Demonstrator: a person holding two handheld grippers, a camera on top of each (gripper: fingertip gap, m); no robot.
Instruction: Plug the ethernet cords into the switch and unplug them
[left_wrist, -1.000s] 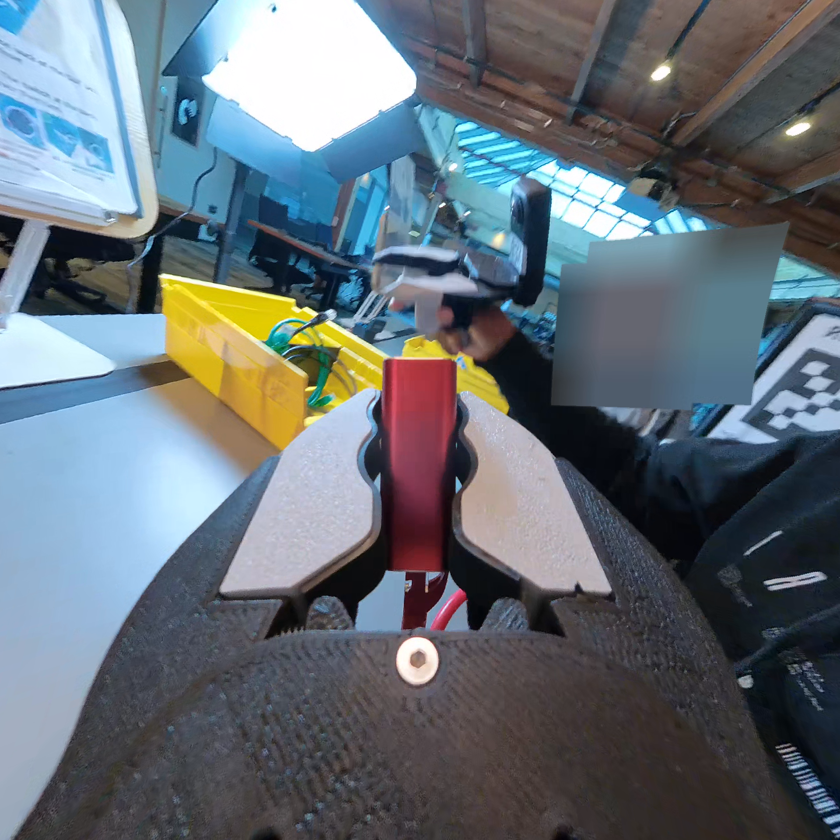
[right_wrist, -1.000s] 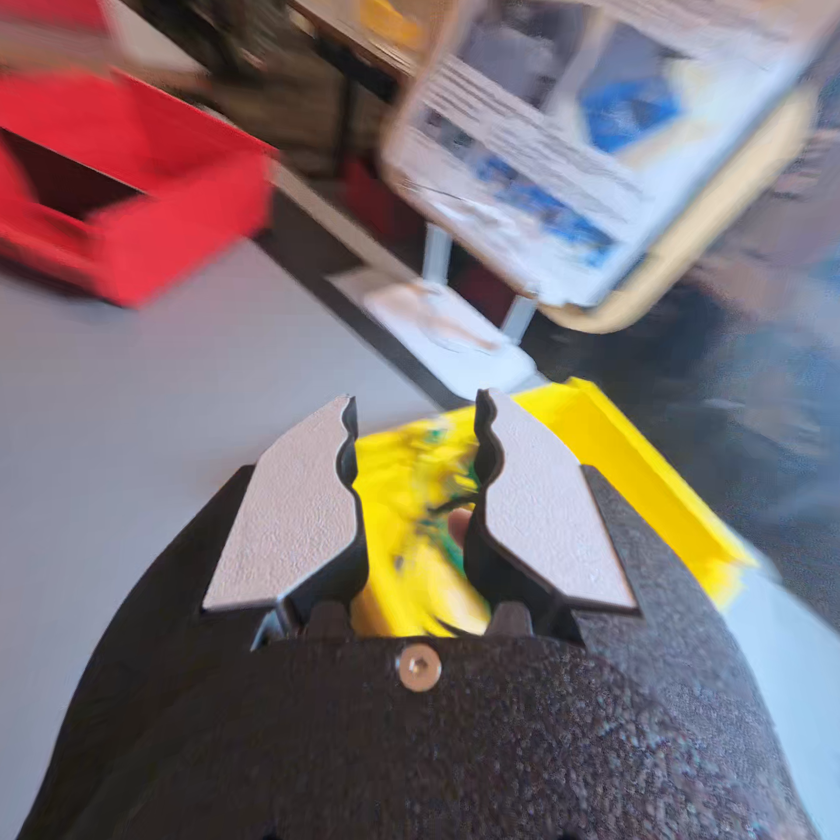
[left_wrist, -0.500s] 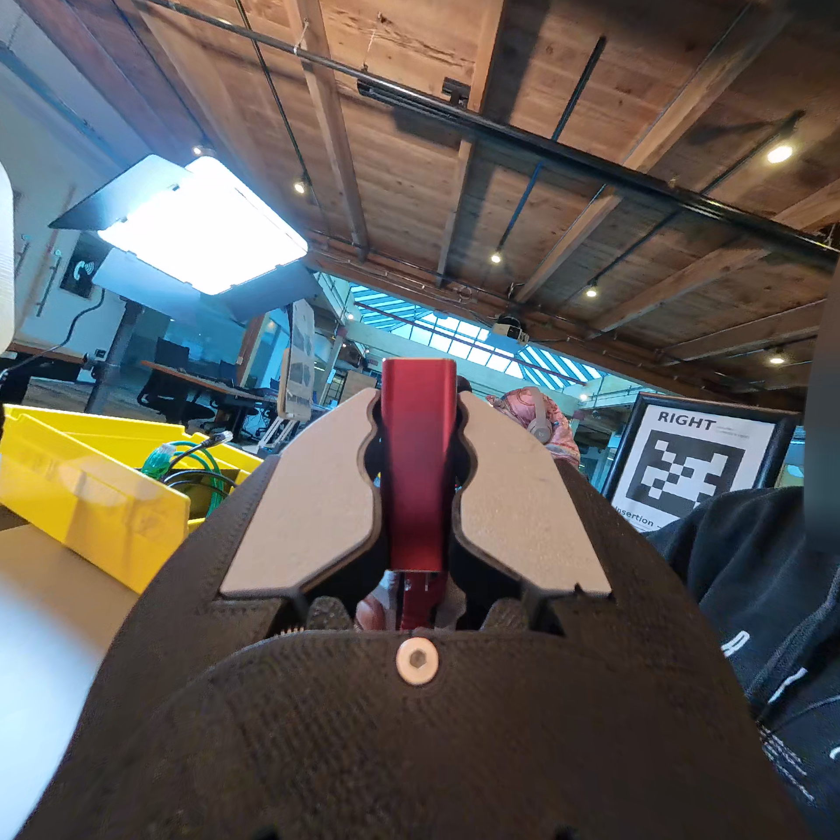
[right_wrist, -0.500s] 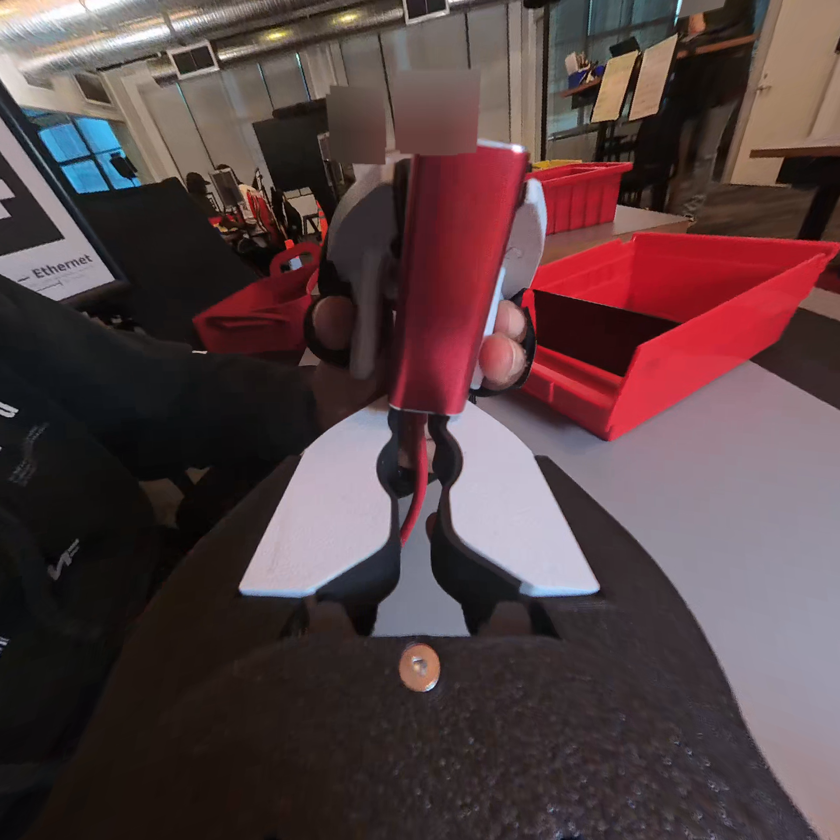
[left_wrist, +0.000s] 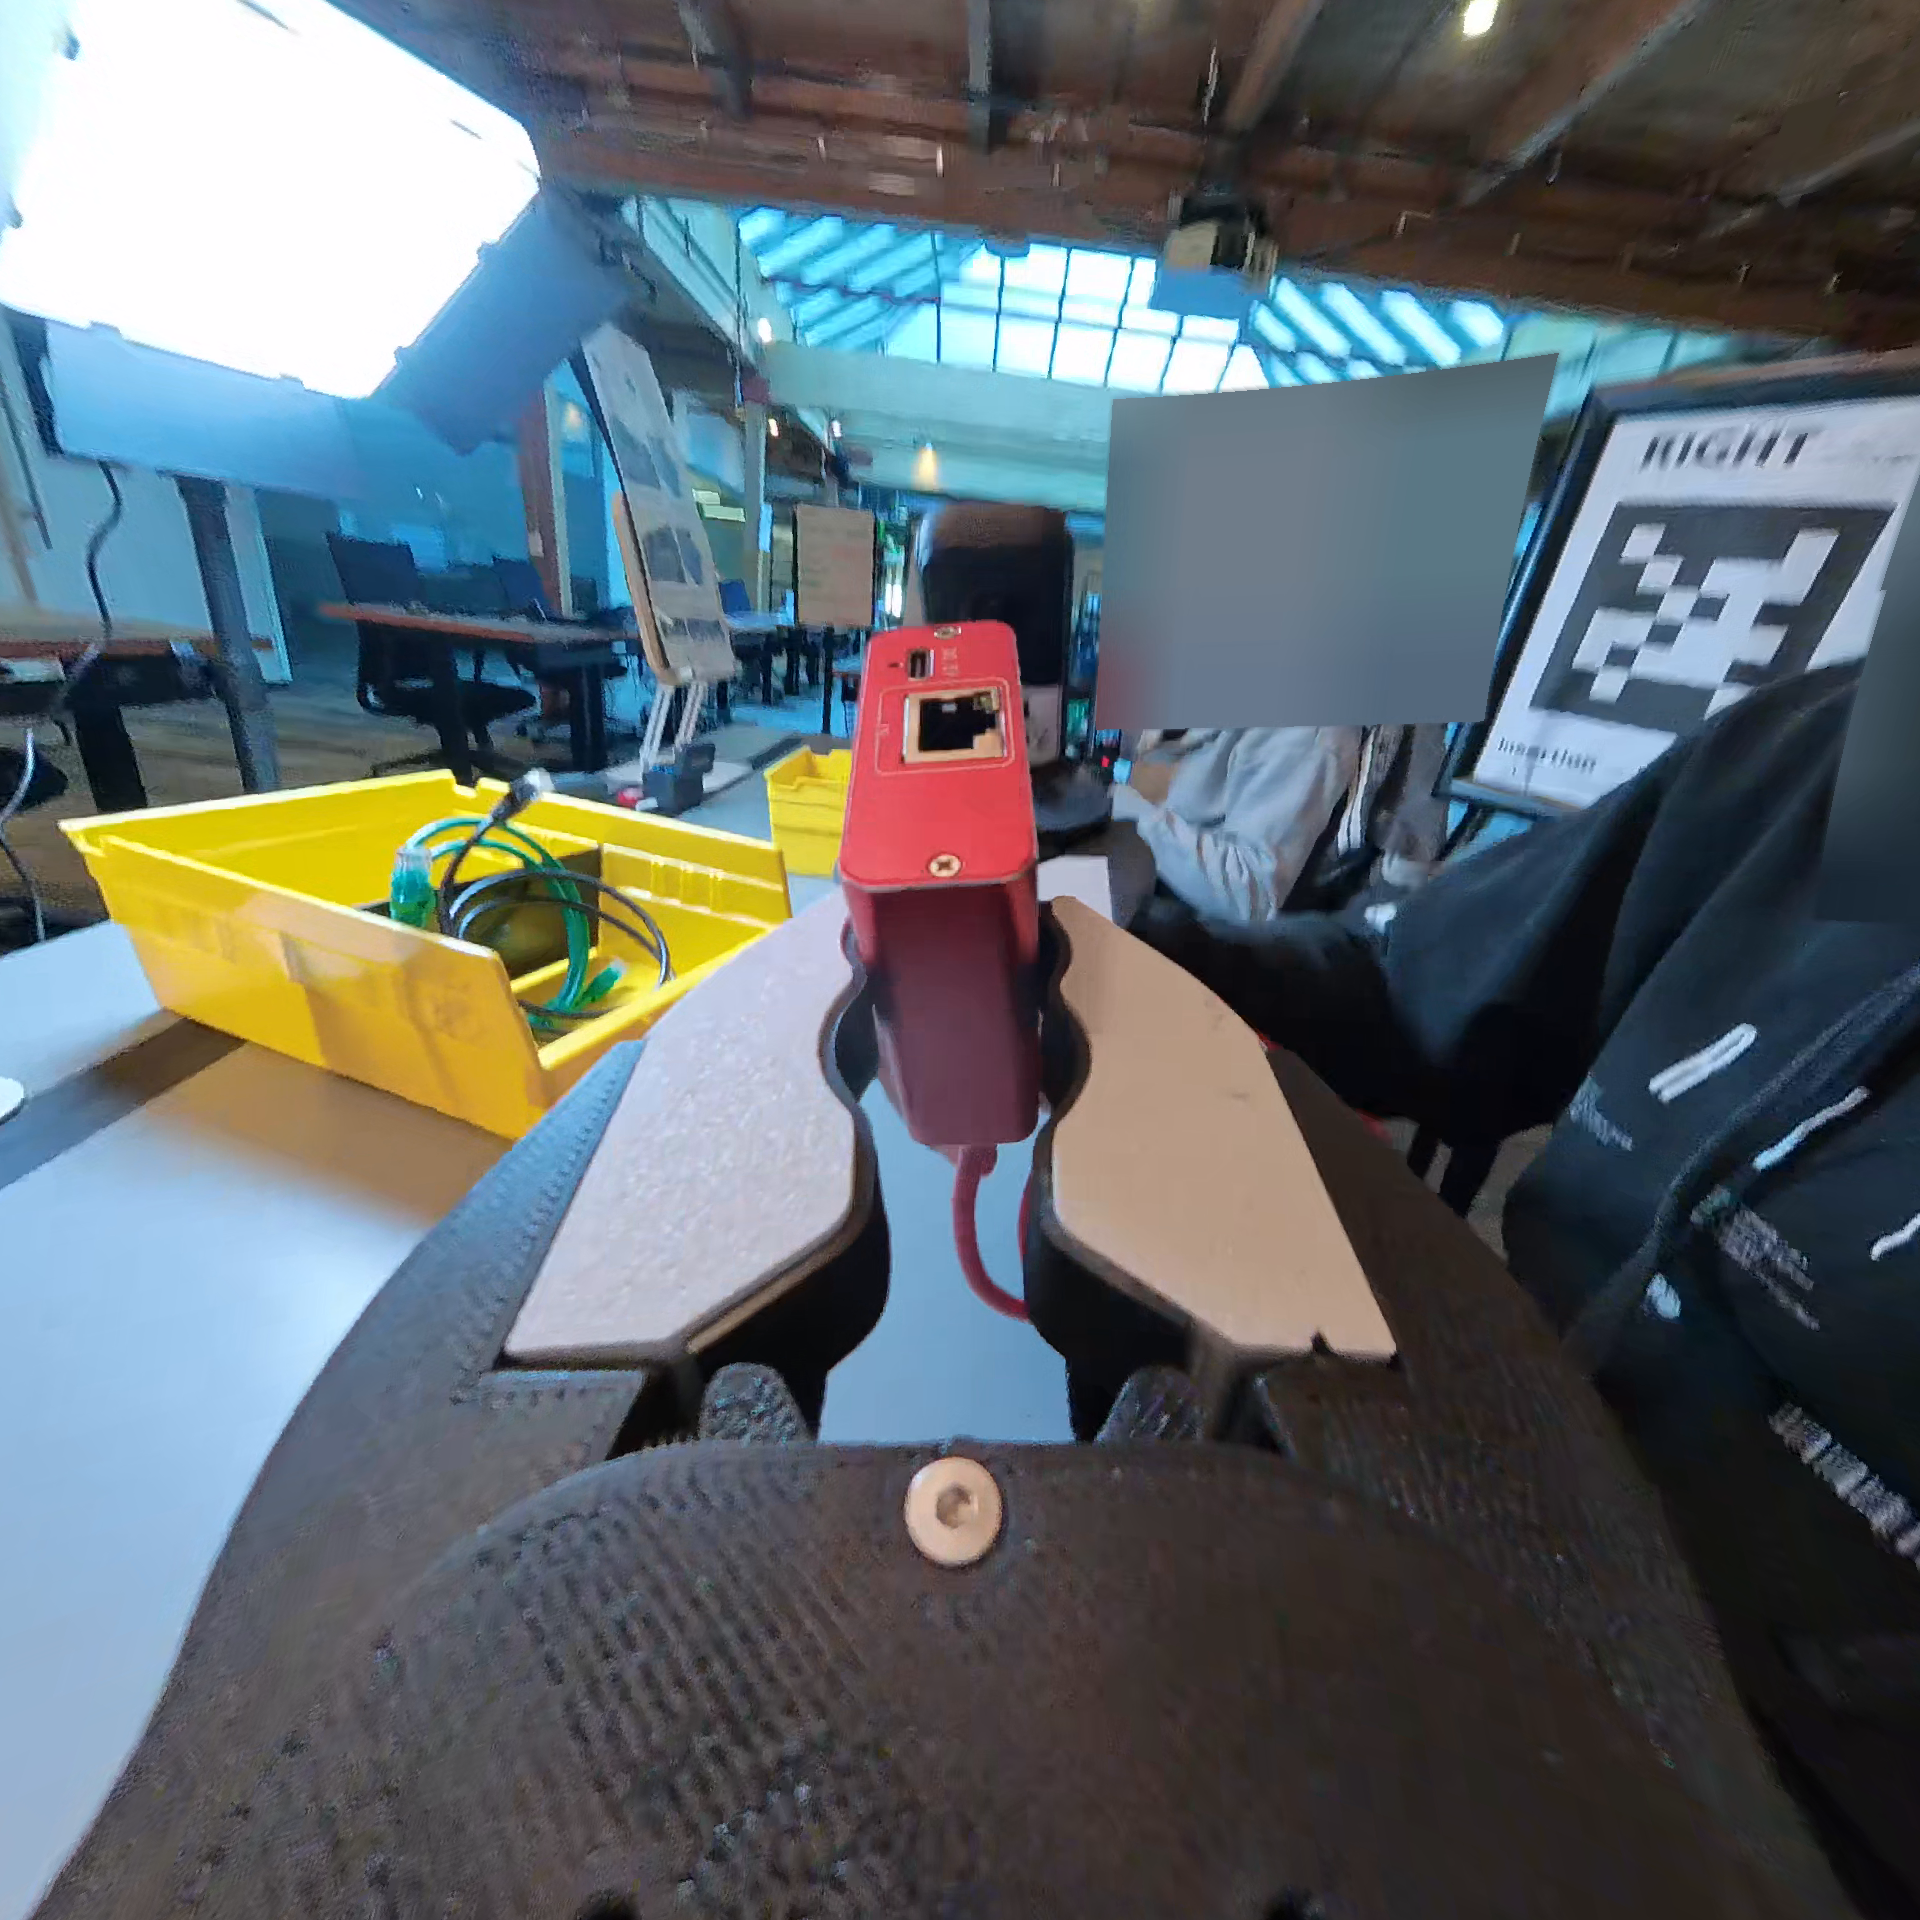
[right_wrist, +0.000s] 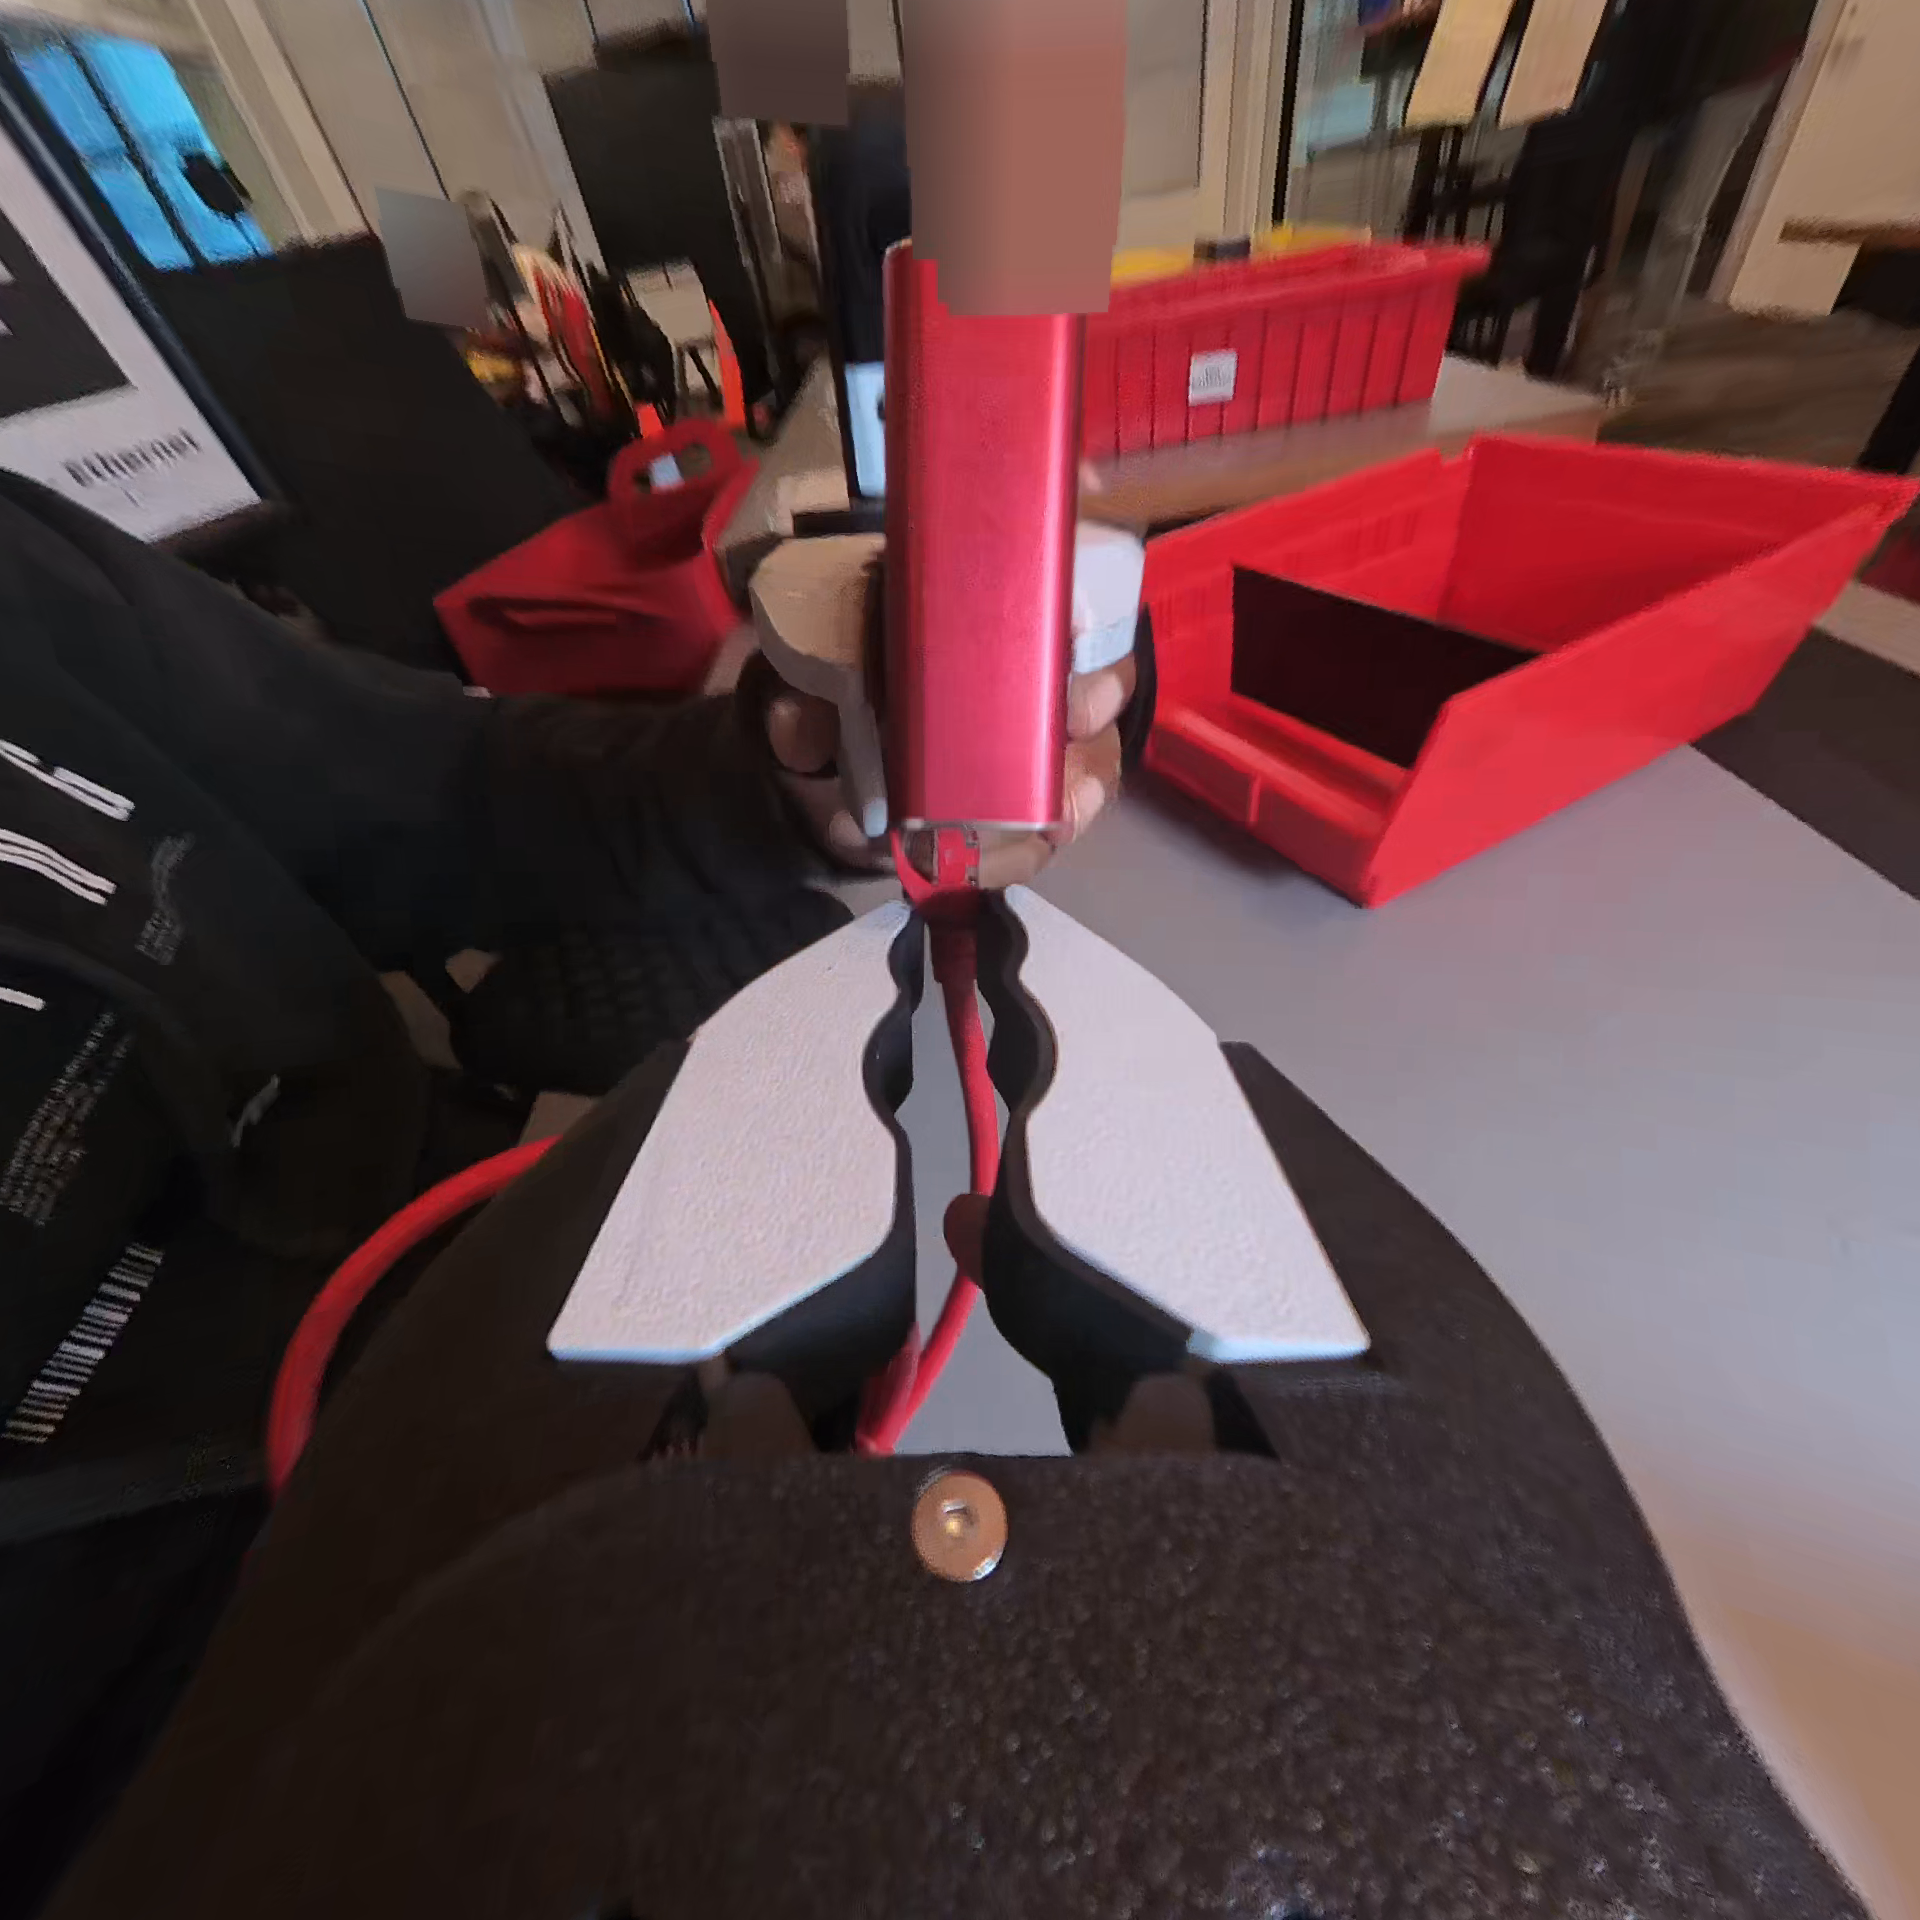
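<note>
The small red metal box-shaped switch (left_wrist: 940, 883) stands at the centre of the left wrist view, clamped between the closed pads of the left gripper (left_wrist: 951, 997), its end face with one empty port turned toward the camera. In the right wrist view the same switch sits upper centre, with a thin red ethernet cord (right_wrist: 971, 1049) seated in its lower end. The right gripper (right_wrist: 961, 925) is closed on that cord right at the plug, just below the switch.

This looks like the unplugging step: the next move calls for a straight pull away from the switch, probably with the plug's latch pressed, while the left gripper holds firm.

At left of the left wrist view, a yellow plastic bin (left_wrist: 343, 935) rests on the grey bench (left_wrist: 156, 1299), holding coiled green cords (left_wrist: 520, 883) and a black cord (left_wrist: 561, 914). At right of the right wrist view, a red plastic bin (right_wrist: 1558, 665) sits on the bench; nothing shows inside it but a dark divider.
</note>
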